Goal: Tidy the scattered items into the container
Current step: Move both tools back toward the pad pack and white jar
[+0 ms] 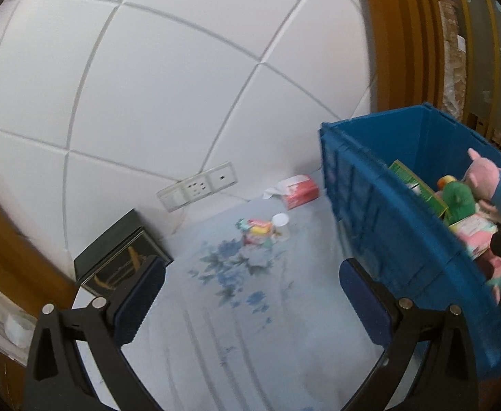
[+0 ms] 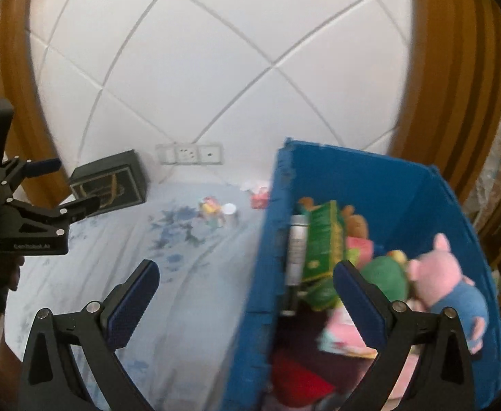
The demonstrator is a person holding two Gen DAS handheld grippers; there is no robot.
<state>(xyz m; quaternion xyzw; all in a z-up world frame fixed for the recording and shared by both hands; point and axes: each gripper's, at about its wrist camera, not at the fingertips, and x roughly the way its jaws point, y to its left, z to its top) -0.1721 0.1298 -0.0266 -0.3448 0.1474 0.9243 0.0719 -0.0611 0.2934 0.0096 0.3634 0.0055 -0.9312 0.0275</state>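
Observation:
A blue plastic crate stands on the bed at the right; it also shows in the right wrist view. It holds a pink pig plush, a green plush, a green box and other items. On the bedsheet lie a small colourful pile, a white-lidded jar and a red tissue pack. My left gripper is open and empty above the sheet. My right gripper is open and empty, straddling the crate's near wall.
A dark box stands by the padded white headboard with a wall socket panel. Wooden frame runs along both sides. The left gripper body shows at the left of the right wrist view.

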